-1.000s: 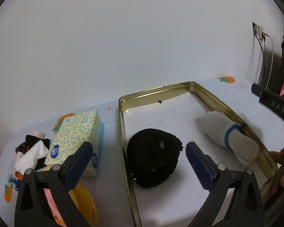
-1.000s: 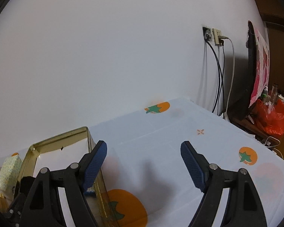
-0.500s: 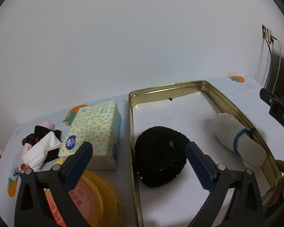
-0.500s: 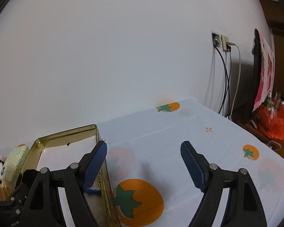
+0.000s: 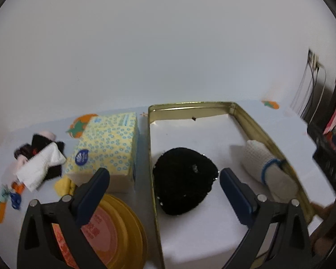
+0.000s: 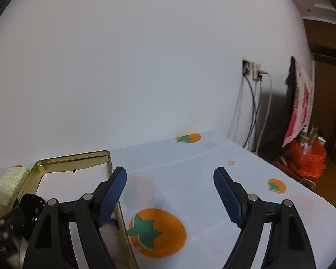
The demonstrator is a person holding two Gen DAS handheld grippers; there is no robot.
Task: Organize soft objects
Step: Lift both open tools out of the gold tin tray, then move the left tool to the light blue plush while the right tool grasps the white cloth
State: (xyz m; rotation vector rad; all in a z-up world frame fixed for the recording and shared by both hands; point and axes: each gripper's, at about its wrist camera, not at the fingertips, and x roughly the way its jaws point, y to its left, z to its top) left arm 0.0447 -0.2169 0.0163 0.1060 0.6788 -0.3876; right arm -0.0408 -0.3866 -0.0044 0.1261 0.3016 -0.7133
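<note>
while both tools gape empty, black hat (image 5: 183, 182) and white glove (image 5: 264, 168) lie in the gold tin (image 5: 190, 106).

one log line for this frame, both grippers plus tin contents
left gripper: open, empty | right gripper: open, empty | gold tin: black knit hat, white glove | sock pile: outside tin

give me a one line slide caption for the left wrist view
Open left gripper hovers over a gold tin holding a black knit hat and white glove, tissue box alongside.
</note>
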